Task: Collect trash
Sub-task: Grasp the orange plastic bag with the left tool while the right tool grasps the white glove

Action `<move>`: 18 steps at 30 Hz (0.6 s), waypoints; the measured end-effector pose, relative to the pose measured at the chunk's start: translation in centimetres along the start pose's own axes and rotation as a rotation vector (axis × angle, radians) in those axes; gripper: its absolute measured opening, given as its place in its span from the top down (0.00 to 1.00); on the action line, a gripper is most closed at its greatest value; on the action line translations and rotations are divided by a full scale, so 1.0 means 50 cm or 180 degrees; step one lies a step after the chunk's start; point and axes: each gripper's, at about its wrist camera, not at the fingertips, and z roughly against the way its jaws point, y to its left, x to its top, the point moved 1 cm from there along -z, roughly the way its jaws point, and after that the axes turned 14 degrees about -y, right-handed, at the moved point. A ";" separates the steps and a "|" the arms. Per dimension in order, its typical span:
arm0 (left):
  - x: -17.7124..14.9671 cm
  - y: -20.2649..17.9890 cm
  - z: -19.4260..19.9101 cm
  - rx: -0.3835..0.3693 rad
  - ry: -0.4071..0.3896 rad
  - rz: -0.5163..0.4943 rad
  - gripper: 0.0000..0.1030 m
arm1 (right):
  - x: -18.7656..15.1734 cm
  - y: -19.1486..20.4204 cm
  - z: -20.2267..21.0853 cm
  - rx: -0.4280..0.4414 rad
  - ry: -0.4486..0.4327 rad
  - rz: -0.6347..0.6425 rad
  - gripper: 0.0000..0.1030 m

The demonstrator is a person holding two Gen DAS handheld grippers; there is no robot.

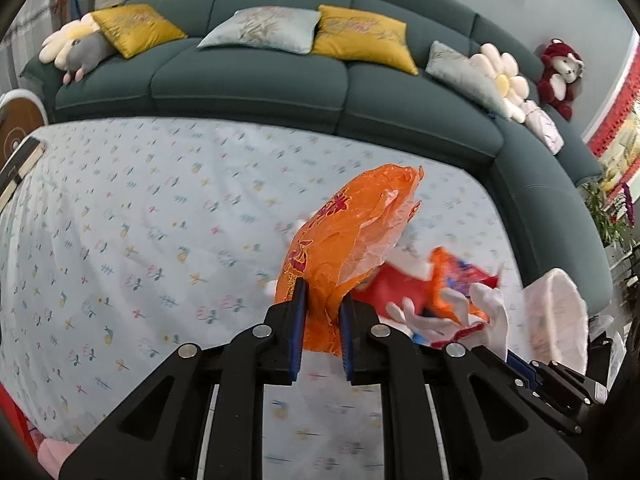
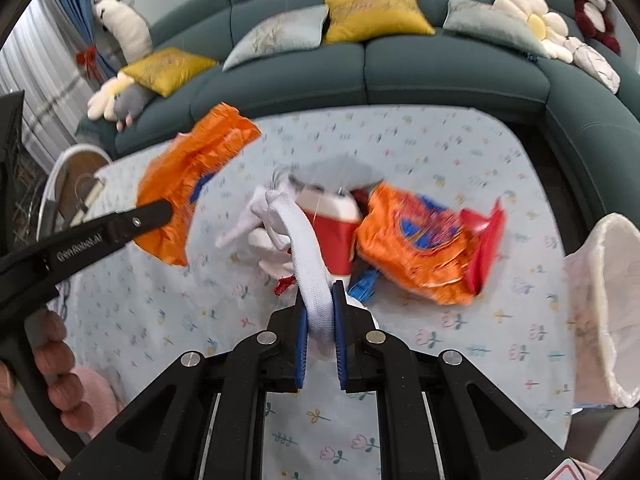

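While both grippers are loaded, nothing has reached the bin. Left gripper [image 1: 322, 312]: jaws clamped on a crumpled orange plastic bag with red print [image 1: 344, 248], held up off the worktop; in the right wrist view the same bag [image 2: 188, 184] sits at 10 o'clock on the end of the left gripper's black finger [image 2: 152, 216]. Right gripper [image 2: 320, 312]: jaws closed on a white woven strap [image 2: 308, 264] that runs up toward 11 o'clock to a white fabric glove [image 2: 266, 232]; whether strap and glove are one piece, cannot tell.

Remaining litter lies on the worktop's pale floral cloth [image 2: 440, 152], at centre frame: a red-and-white paper cup on its side [image 2: 336, 232], touching a crinkled orange snack packet with blue print [image 2: 416, 248] at its 3 o'clock, and a red wrapper [image 2: 486, 240] against that packet's right edge. Motion blur here, labels unreadable.

White plastic-lined bin [image 2: 600, 304] at 3 o'clock, at the worktop's edge, mouth tilted toward the litter. Dark green sofa [image 2: 440, 72] with yellow cushions at 12 o'clock.
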 end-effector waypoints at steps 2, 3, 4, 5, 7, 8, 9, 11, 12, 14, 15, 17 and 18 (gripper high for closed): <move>0.007 -0.032 0.013 -0.0055 -0.0026 -0.0024 0.86 | 0.012 -0.013 0.031 -0.0005 -0.0096 -0.0033 0.90; 0.010 -0.051 0.021 -0.0092 -0.0042 -0.0039 0.86 | 0.020 -0.024 0.049 -0.0014 -0.0147 -0.0052 0.90; 0.011 -0.061 0.024 -0.0112 -0.0051 -0.0049 0.86 | 0.025 -0.032 0.062 -0.0025 -0.0184 -0.0066 0.90; 0.012 -0.083 0.031 -0.0149 -0.0063 -0.0072 0.86 | 0.031 -0.040 0.074 -0.0037 -0.0222 -0.0079 0.90; 0.011 -0.125 0.044 -0.0227 -0.0078 -0.0118 0.86 | 0.043 -0.067 0.107 -0.0072 -0.0317 -0.0115 0.90; 0.011 -0.141 0.048 -0.0255 -0.0084 -0.0139 0.86 | 0.047 -0.079 0.119 -0.0089 -0.0354 -0.0132 0.90; 0.011 -0.158 0.053 -0.0290 -0.0087 -0.0163 0.86 | 0.048 -0.090 0.129 -0.0107 -0.0385 -0.0147 0.90; 0.008 -0.199 0.064 -0.0370 -0.0096 -0.0214 0.86 | 0.055 -0.123 0.160 -0.0159 -0.0472 -0.0201 0.90; 0.006 -0.217 0.068 -0.0403 -0.0098 -0.0242 0.86 | 0.060 -0.135 0.172 -0.0181 -0.0502 -0.0218 0.90; 0.000 -0.263 0.077 -0.0481 -0.0100 -0.0316 0.86 | 0.065 -0.170 0.197 -0.0240 -0.0574 -0.0271 0.90; -0.003 -0.283 0.081 -0.0511 -0.0100 -0.0351 0.86 | 0.066 -0.186 0.208 -0.0270 -0.0605 -0.0301 0.90; -0.011 -0.330 0.087 -0.0595 -0.0092 -0.0419 0.86 | 0.068 -0.224 0.232 -0.0337 -0.0666 -0.0368 0.90; -0.014 -0.346 0.089 -0.0621 -0.0086 -0.0441 0.86 | 0.068 -0.242 0.242 -0.0371 -0.0692 -0.0396 0.90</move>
